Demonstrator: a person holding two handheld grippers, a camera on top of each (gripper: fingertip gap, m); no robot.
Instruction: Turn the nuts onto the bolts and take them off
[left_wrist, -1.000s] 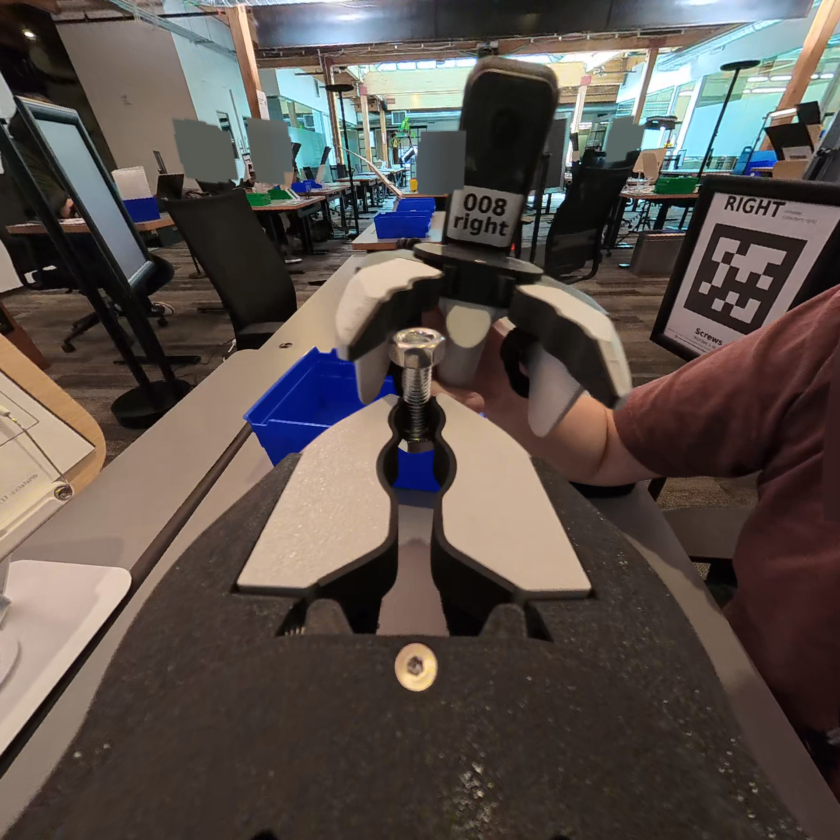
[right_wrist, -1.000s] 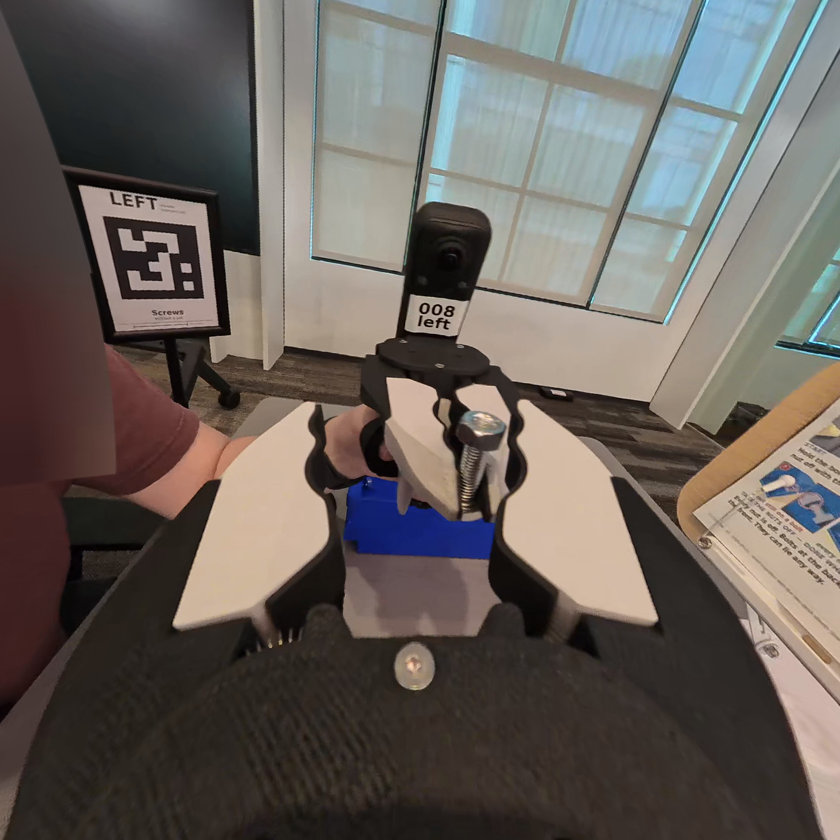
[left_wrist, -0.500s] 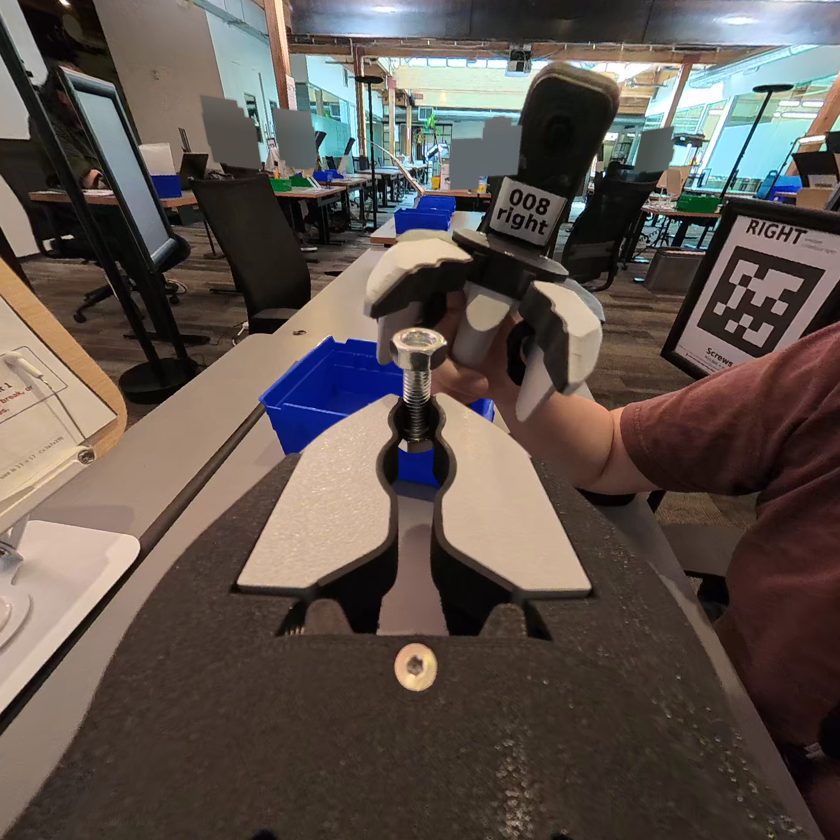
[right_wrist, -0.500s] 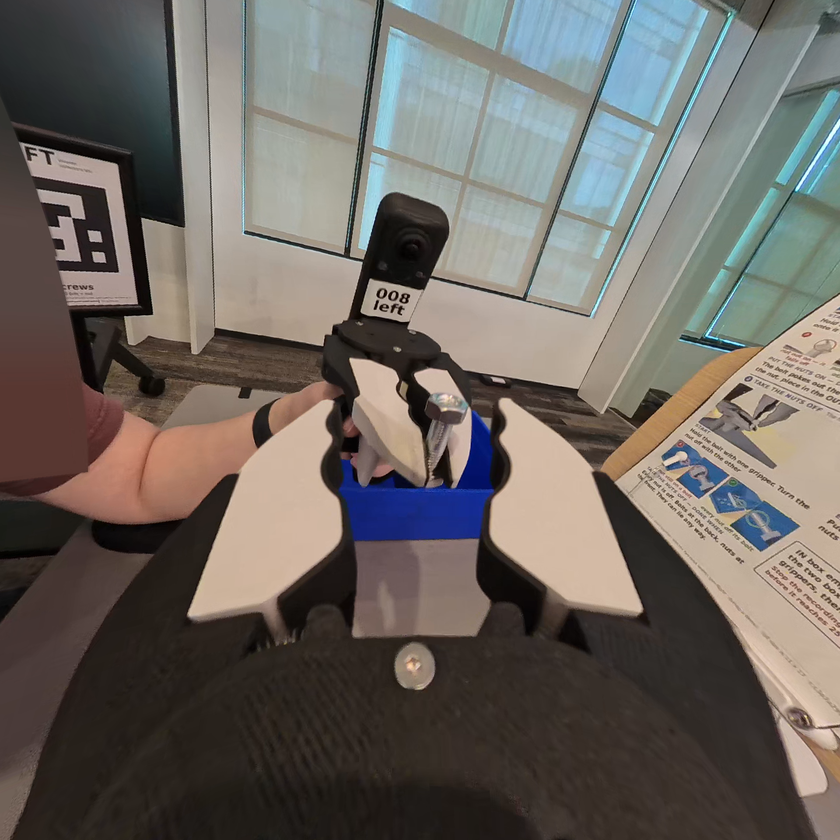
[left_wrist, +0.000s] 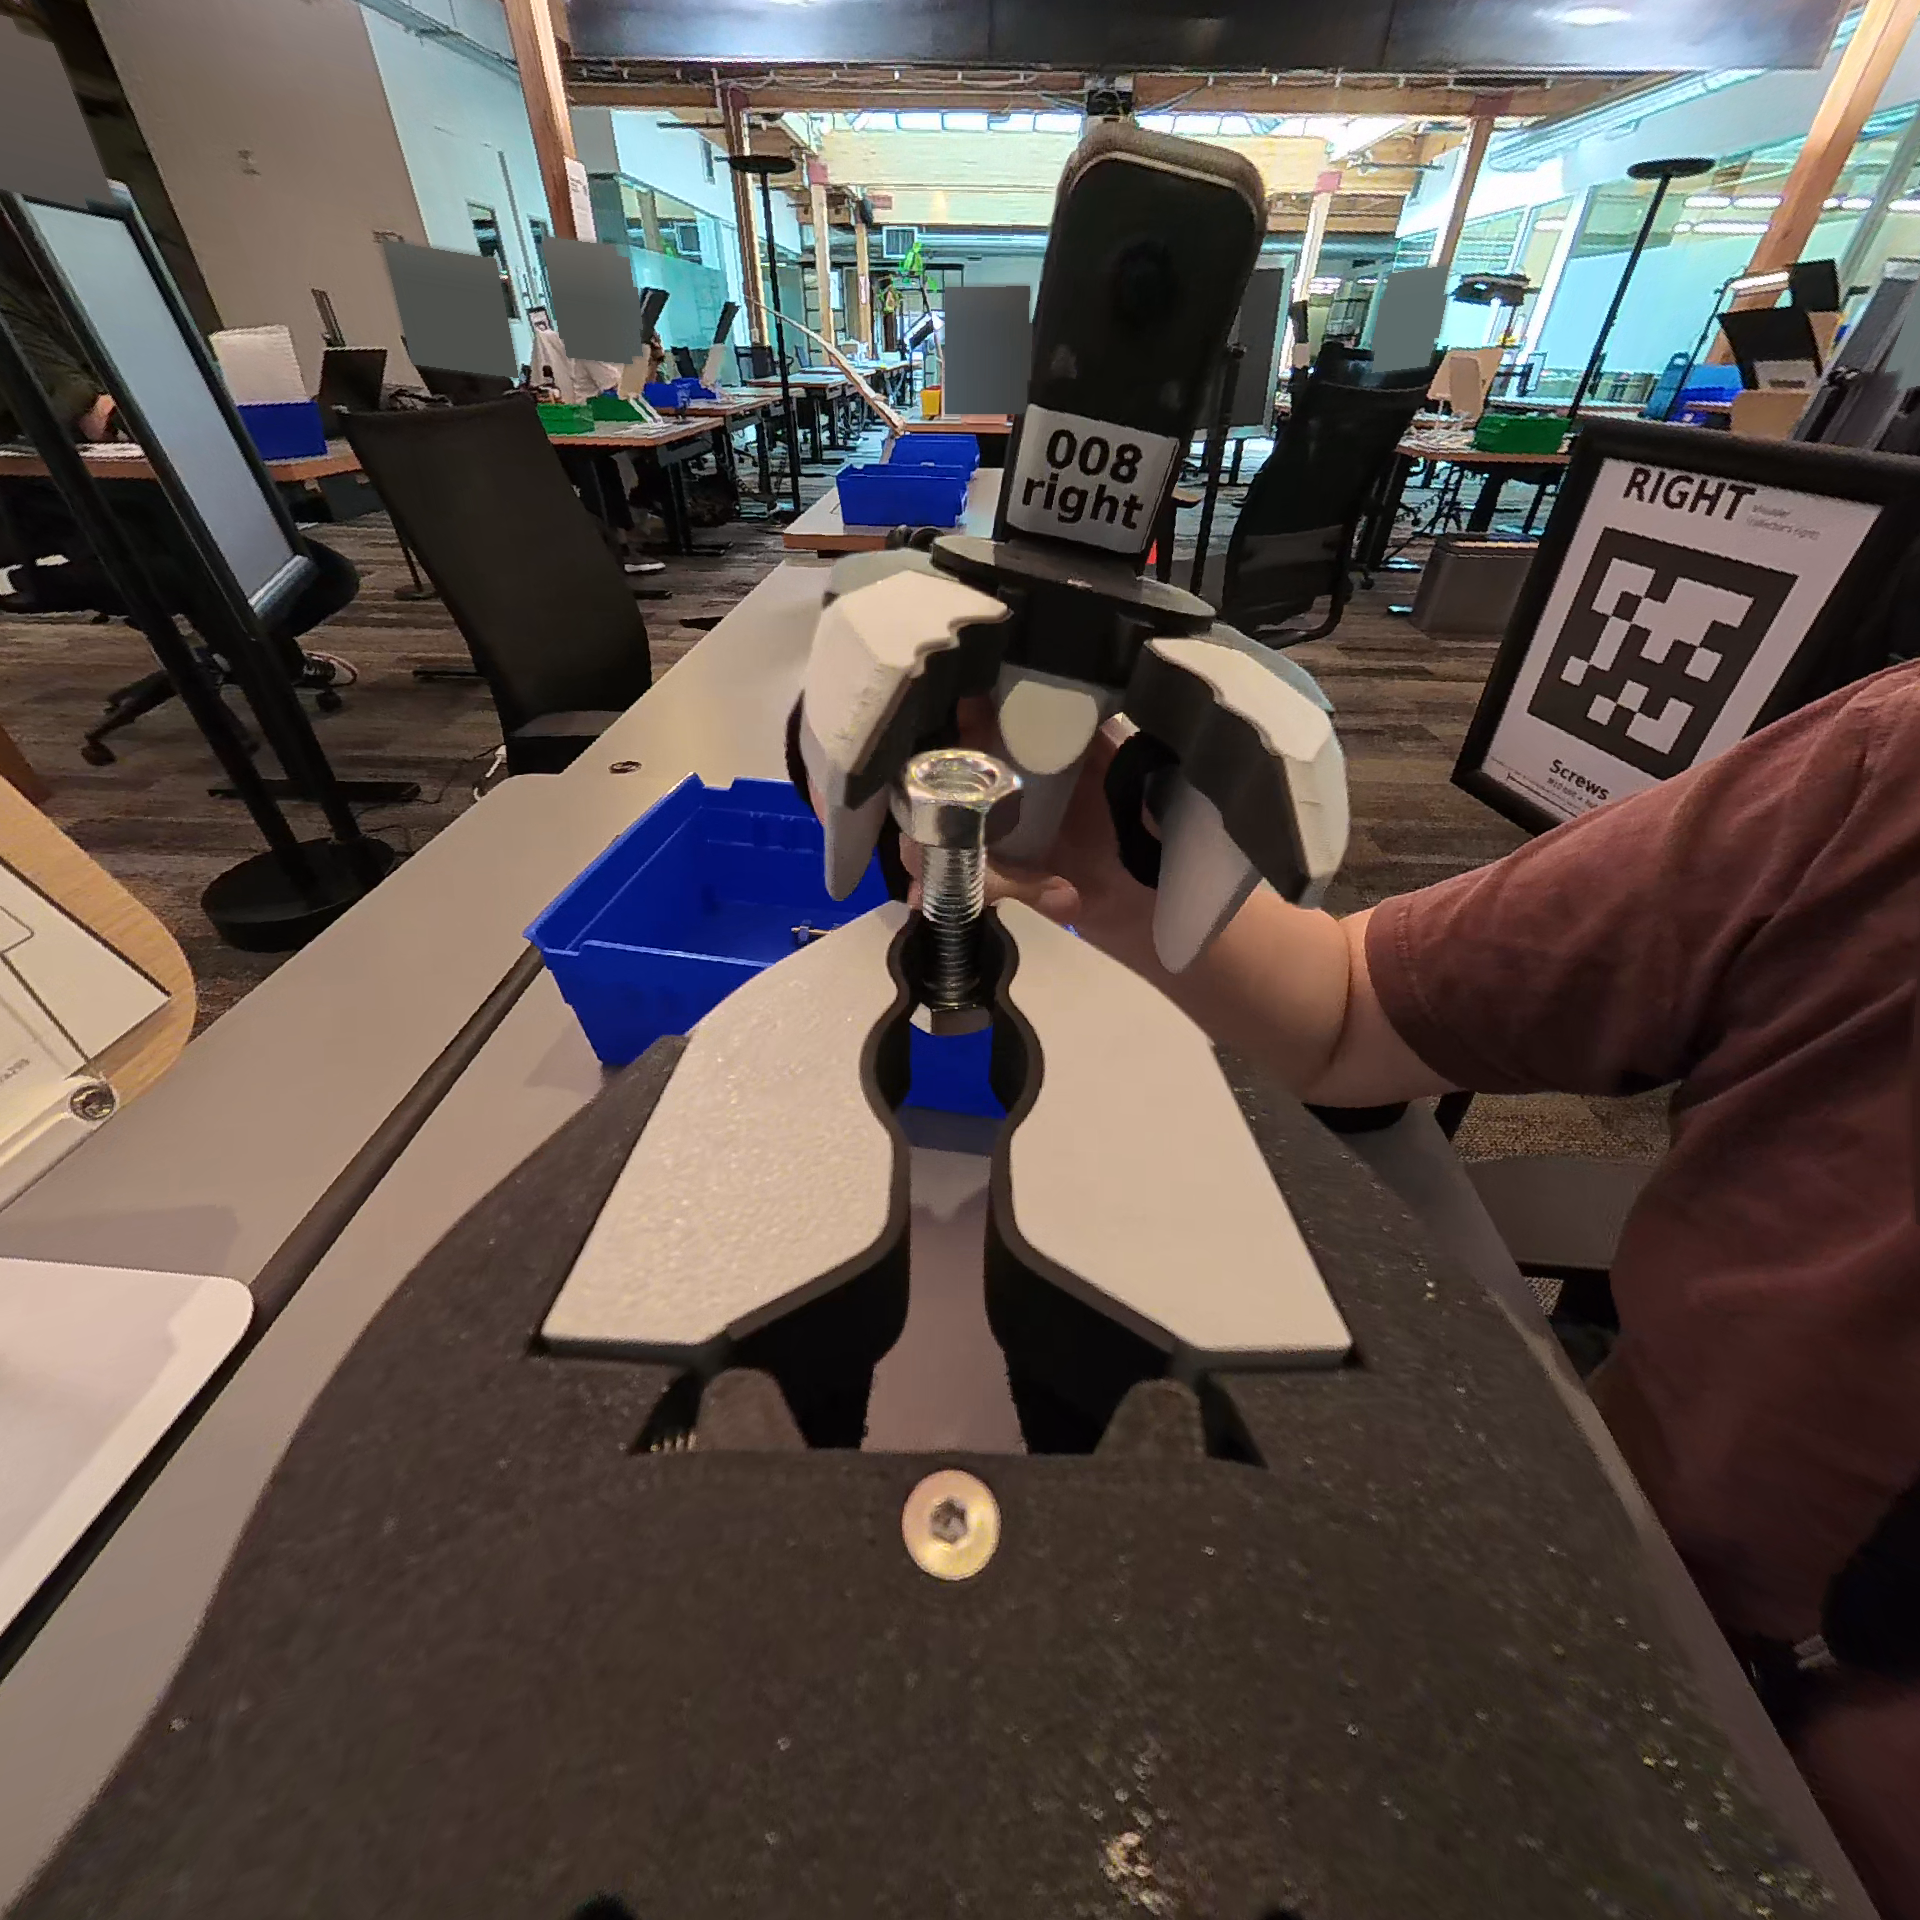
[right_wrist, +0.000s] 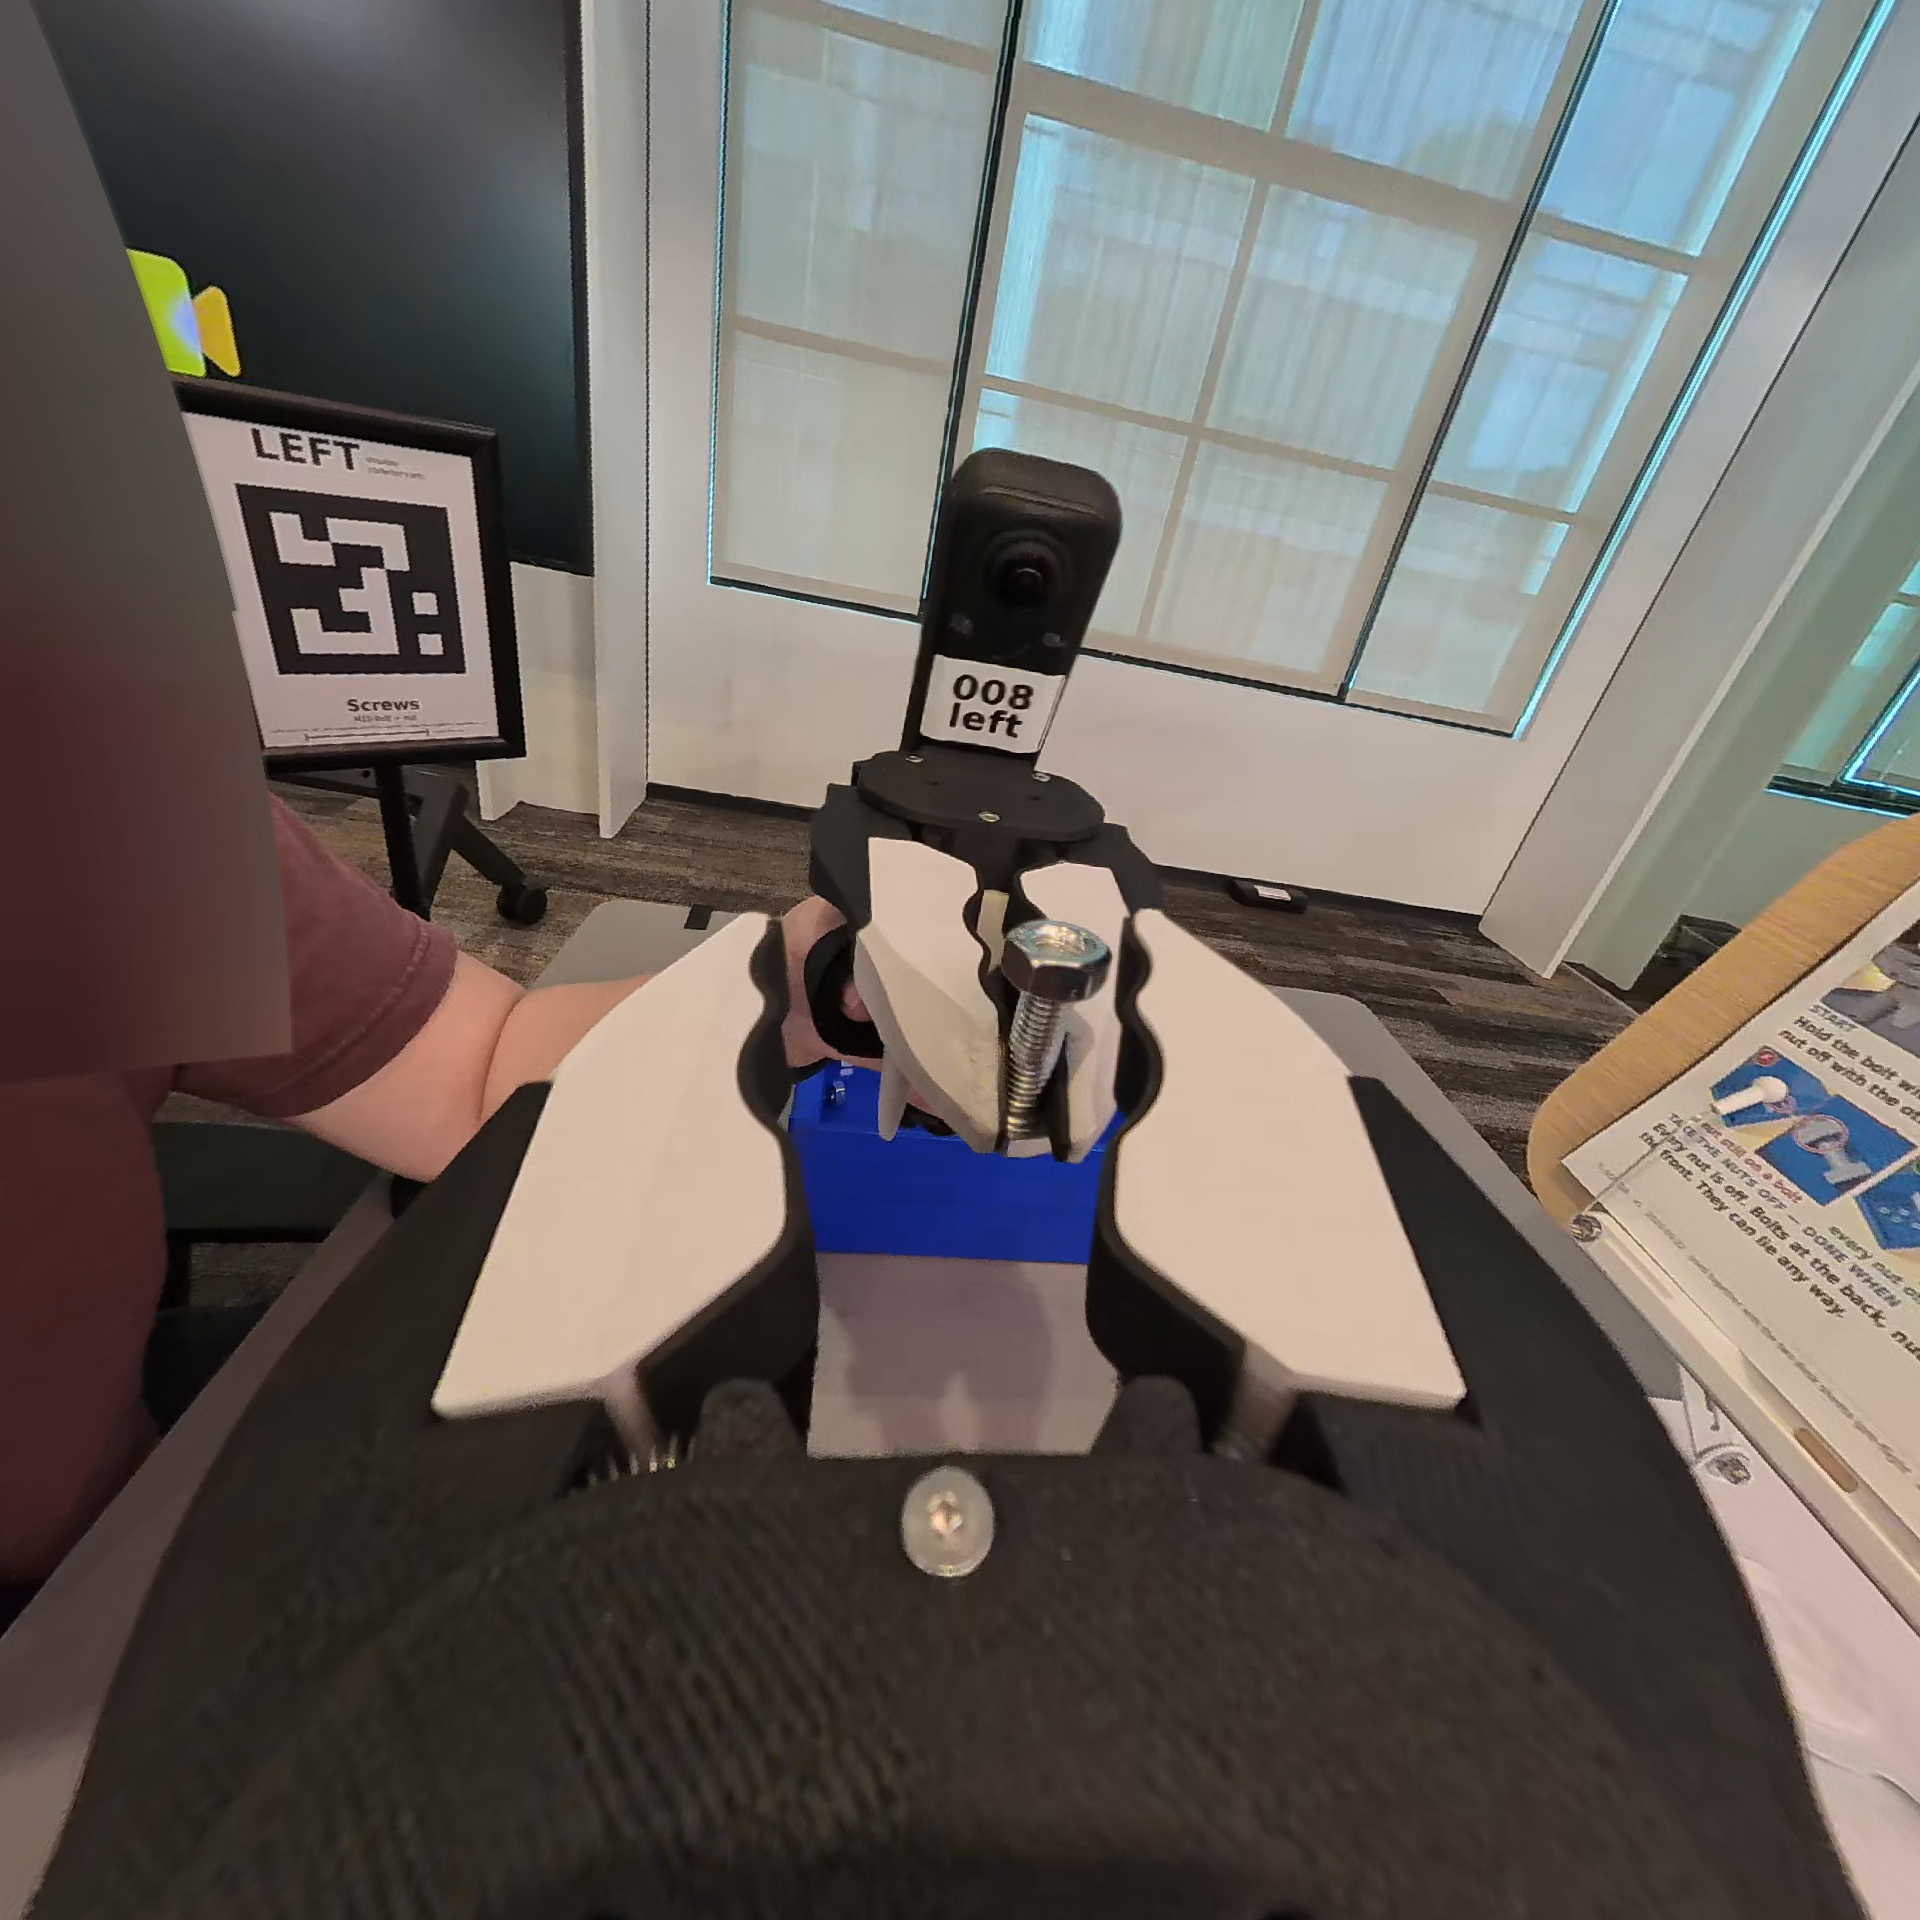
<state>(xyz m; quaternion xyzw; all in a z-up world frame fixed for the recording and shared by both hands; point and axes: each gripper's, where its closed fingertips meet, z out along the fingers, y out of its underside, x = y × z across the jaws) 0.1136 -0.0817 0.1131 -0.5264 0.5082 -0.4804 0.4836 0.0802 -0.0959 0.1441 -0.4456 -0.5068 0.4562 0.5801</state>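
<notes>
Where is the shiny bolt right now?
The bolt stands upright, head up, pinched in the left gripper above the blue bin; the open right gripper faces it.

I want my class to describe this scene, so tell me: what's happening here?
A person holds a two-finger claw in each hand above a grey table. The left claw is shut on the threaded shank of a shiny silver hex-head bolt, held head up over an open blue plastic bin. The right claw is open, facing the bolt with a finger on either side, gripping nothing. Whether a nut is on the bolt cannot be told.
</notes>
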